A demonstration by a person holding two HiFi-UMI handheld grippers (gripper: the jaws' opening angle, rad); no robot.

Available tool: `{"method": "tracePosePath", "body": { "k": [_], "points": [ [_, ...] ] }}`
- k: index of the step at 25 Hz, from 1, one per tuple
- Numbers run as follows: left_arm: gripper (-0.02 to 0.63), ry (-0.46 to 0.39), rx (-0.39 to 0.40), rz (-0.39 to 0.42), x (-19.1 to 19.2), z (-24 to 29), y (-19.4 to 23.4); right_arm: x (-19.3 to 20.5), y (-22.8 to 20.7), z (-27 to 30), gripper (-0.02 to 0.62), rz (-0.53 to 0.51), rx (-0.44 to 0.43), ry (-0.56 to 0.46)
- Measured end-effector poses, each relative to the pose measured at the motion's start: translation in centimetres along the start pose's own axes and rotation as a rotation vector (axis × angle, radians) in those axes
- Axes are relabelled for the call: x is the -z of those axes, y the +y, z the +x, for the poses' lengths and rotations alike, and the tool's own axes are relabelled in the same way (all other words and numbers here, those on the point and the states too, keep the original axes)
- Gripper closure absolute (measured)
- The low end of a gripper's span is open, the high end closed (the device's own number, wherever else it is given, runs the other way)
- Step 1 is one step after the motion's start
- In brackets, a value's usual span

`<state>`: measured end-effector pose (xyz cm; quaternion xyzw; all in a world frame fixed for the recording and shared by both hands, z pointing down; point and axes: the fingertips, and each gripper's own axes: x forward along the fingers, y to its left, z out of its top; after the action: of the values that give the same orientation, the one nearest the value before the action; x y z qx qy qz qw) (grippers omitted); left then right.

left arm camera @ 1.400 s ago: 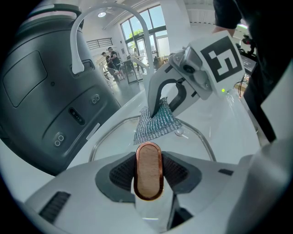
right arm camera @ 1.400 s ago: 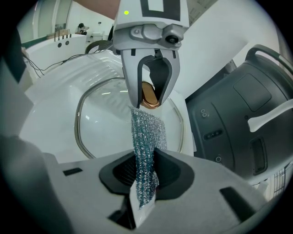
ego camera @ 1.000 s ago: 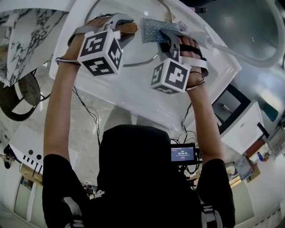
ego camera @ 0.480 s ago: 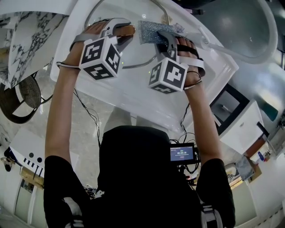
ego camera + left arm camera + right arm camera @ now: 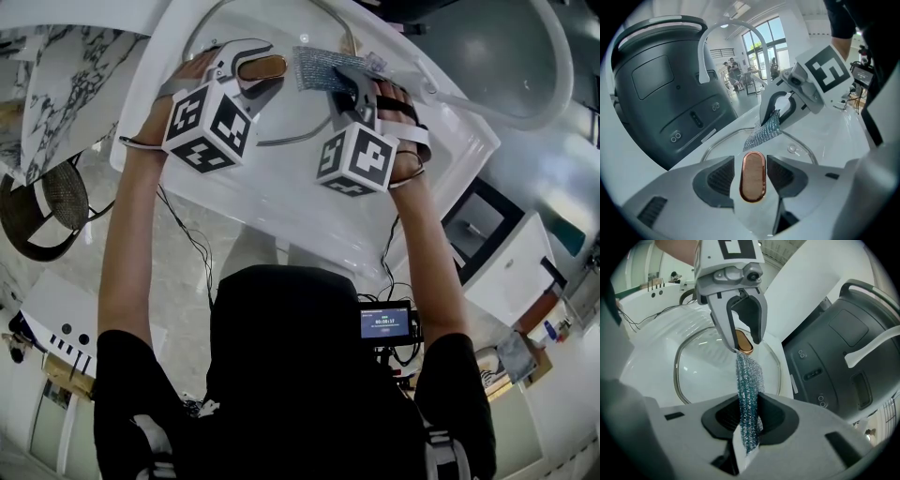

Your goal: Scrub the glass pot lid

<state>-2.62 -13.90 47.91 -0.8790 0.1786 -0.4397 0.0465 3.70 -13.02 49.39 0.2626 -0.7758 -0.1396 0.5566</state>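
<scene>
White table (image 5: pixel 281 202), glossy, in a big bright rm. Behind it a large dark-grey appliance (image 5: pixel 665 89) w/ buttons on its front & a white curved bar (image 5: pixel 717 33) arching over. Far end: tall windows (image 5: pixel 764 37), strong daylight, some green outside. A few people (image 5: pixel 732 70) are gathered nr them. Ceiling white w/ a light panel (image 5: pixel 738 6). Floor (image 5: pixel 187 281) pale grey, shiny, w/ black cables (image 5: pixel 192 239) trailing across. L of the table: marble-pattern top (image 5: pixel 56 84), and below it a round dark woven seat (image 5: pixel 42 202). R side: white cabinet (image 5: pixel 516 262) w/ a dark open front. White slanted panel (image 5: pixel 806 282) beside the appliance.
</scene>
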Motion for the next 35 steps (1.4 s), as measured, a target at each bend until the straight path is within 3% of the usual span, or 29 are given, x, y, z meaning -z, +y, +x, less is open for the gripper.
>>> {"method": "tracePosePath", "body": {
  "k": [13,16,22,35],
  "points": [
    [0.418,-0.057,-0.064,-0.128,-1.6,-3.7,1.2,-0.6,-1.7,-2.6,0.522,0.177,0.061,-0.056],
    [0.462,-0.08,-0.114,-0.166,-2.0,-5.0,2.0,-0.9,-2.1,-3.6,0.522,0.245,0.06,-0.077],
    [0.564,-0.155,-0.195,-0.219,-3.5,-8.2,2.7,-2.3,-3.0,-6.4,0.522,0.284,0.102,-0.12],
    [0.593,-0.29,-0.319,-0.405,-6.0,-14.9,2.8,-6.4,-4.0,-13.4,0.52,0.397,0.134,-0.253]
  ]
}}
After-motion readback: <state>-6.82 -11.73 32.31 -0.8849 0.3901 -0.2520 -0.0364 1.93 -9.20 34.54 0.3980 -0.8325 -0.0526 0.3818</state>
